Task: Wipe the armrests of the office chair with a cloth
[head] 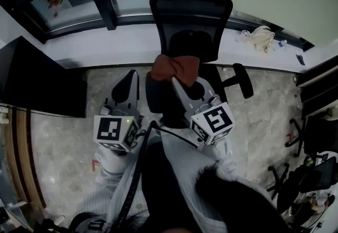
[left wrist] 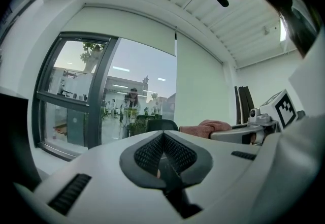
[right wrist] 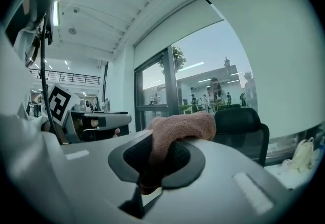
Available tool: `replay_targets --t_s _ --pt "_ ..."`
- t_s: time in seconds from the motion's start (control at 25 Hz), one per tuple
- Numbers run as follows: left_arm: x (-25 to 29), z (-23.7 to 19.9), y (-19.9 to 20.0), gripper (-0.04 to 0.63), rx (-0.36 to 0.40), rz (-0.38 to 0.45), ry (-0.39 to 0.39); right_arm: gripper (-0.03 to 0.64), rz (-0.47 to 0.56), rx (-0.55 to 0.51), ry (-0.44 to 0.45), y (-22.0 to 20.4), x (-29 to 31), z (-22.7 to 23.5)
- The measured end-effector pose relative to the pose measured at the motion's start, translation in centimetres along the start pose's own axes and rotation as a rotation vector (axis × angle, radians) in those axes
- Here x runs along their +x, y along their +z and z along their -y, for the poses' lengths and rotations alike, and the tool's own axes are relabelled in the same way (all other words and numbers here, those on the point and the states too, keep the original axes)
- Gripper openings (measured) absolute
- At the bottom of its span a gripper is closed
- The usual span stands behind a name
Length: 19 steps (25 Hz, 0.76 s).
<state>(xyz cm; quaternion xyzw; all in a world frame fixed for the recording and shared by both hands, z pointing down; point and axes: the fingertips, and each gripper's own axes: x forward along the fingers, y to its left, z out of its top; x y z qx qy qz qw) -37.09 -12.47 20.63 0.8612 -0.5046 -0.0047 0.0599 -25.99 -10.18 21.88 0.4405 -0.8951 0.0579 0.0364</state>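
jaws of your right gripper (head: 178, 83) clamp the cloth (head: 174, 68) over the chair (head: 191, 10); those of your left gripper (head: 128, 83) sit together, empty. wiping looks unstarted: next, bring the cloth down onto the armrest (head: 243, 80).

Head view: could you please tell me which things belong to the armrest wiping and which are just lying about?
Job: black mesh office chair, its black padded armrest, reddish-brown terry cloth clamped in the right gripper.
Lying about: cream bag on the white window sill, dark flat panel at left.
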Motion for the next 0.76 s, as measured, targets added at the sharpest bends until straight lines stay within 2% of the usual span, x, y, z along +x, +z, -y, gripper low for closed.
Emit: replay_targets --t_s 0.4,0.76 --pt "-0.7 0.2 -0.2 0.003 0.008 -0.004 -0.002 0.032 0.003 0.008 0.007 -0.1 -0.2 -0.6" --pt "-1.2 -1.8 -1.5 0.003 0.008 -0.012 0.015 0.032 0.005 0.02 -0.009 -1.4 0.8 -1.0"
